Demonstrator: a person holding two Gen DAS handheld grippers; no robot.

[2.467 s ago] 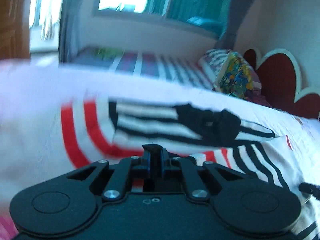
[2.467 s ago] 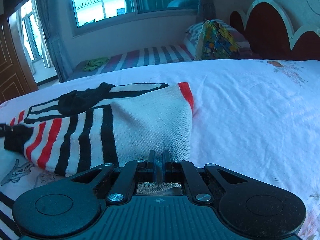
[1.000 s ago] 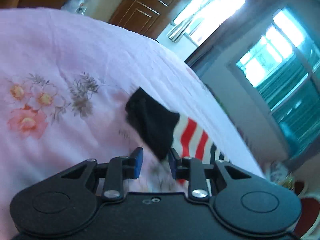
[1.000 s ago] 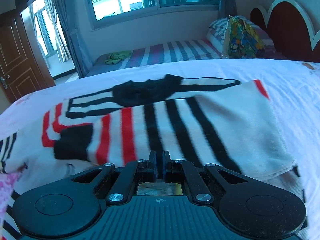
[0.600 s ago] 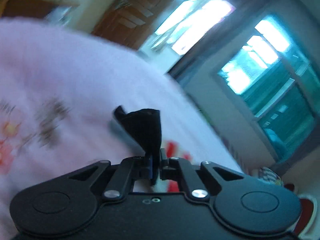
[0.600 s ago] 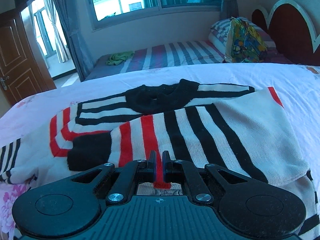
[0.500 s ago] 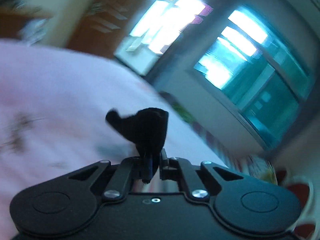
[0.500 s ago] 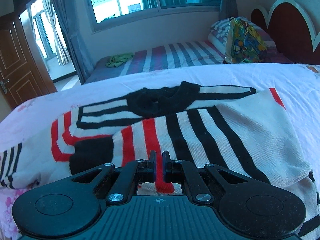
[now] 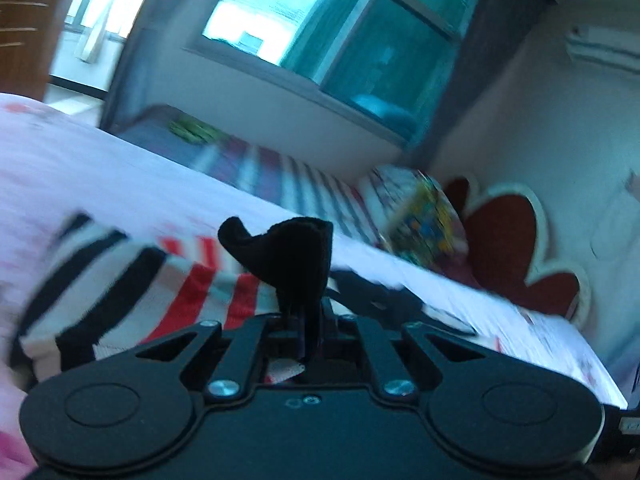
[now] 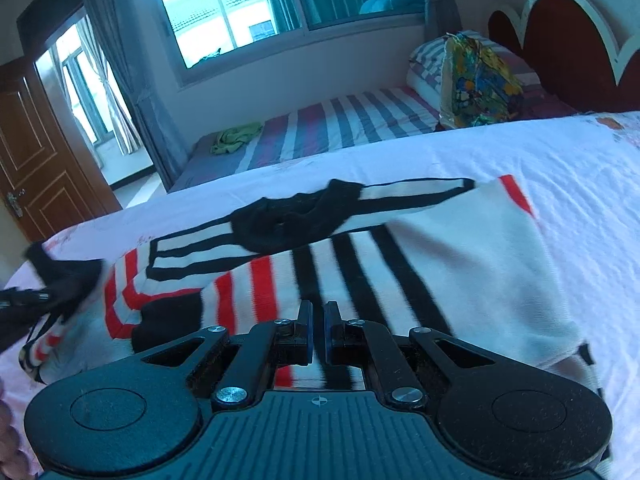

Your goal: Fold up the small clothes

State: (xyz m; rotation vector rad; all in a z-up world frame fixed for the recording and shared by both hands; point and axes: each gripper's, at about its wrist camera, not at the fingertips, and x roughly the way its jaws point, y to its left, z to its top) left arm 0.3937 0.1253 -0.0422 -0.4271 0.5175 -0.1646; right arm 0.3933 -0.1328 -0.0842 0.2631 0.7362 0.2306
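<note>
left tool [image 9: 306, 312] pinches what looks like the sweater's black cuff [image 9: 288, 256].

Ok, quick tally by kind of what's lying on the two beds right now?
Striped sweater: 1
Green cloth: 1
Striped pillow: 1
Colourful patterned bag or cushion: 1
Total: 4

Open white floral bedsheet [image 10: 580, 184] right of the striped red, black and white knit sweater [image 10: 400, 264]. Beyond: striped second bed [image 10: 340, 128], colourful patterned bag [image 10: 476, 84], red scalloped headboard [image 10: 568, 36] blocking the far side.
</note>
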